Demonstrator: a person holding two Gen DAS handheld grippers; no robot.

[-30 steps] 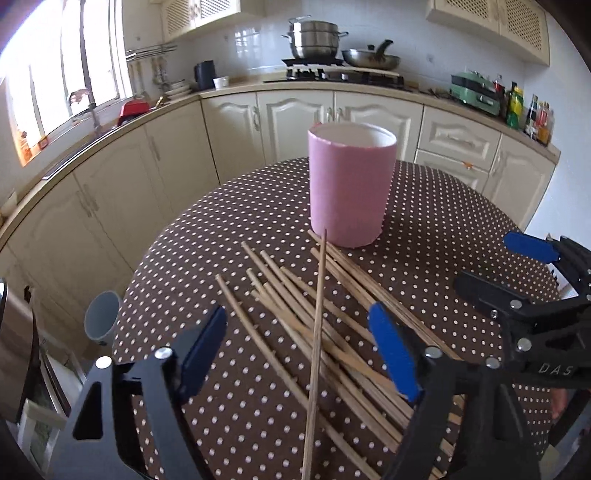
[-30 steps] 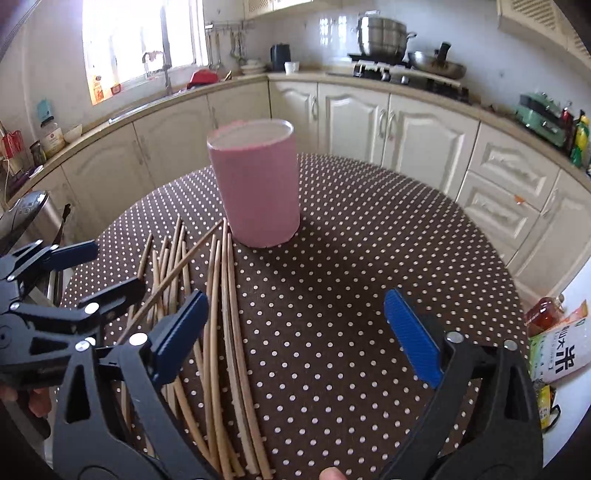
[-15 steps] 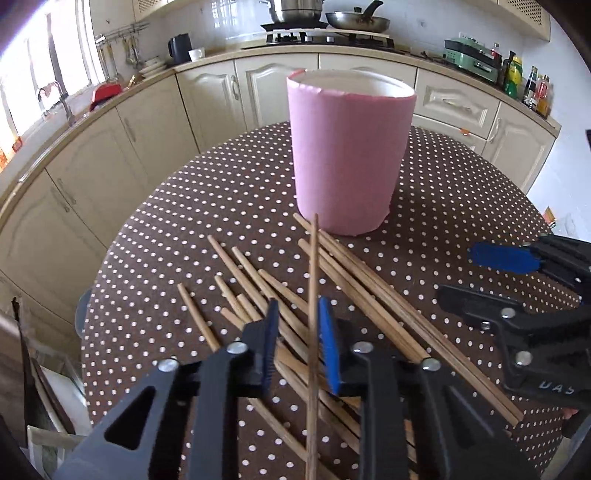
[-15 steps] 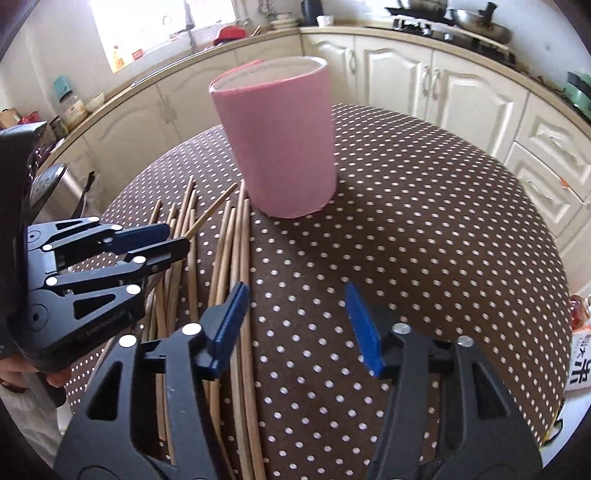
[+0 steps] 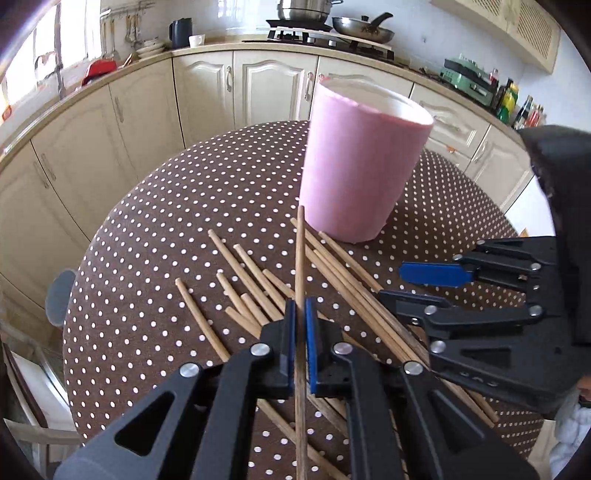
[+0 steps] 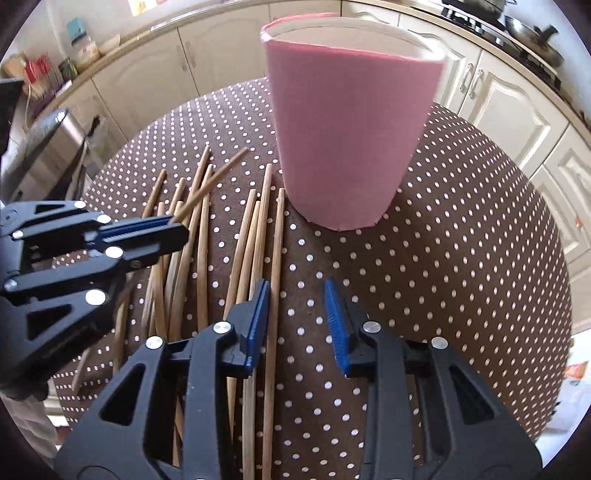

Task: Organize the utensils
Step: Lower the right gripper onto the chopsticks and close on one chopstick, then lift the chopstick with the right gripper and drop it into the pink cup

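Note:
A tall pink cup (image 5: 362, 173) (image 6: 347, 129) stands upright on the brown dotted table (image 5: 166, 221) (image 6: 461, 240). Several wooden chopsticks (image 5: 251, 273) (image 6: 203, 240) lie loose in front of it. My left gripper (image 5: 300, 321) (image 6: 181, 232) is shut on one chopstick (image 5: 300, 251) (image 6: 214, 175), whose far end points toward the cup. My right gripper (image 6: 297, 314) (image 5: 393, 282) hovers low over the right side of the pile, its jaws closing. The rightmost chopstick (image 6: 276, 266) lies between them beside the left pad, with a gap to the right pad.
Cream cabinets (image 5: 240, 88) curve around behind the table. A stove with a pot (image 5: 303, 9) and a pan (image 5: 364, 27) stands on the counter, with bottles (image 5: 509, 99) at the right. A steel bin (image 6: 51, 136) sits past the table's left edge.
My left jaws have closed on the single chopstick. My right gripper has dropped toward the pile and narrowed around the rightmost chopstick. Both grippers are nearer the cup.

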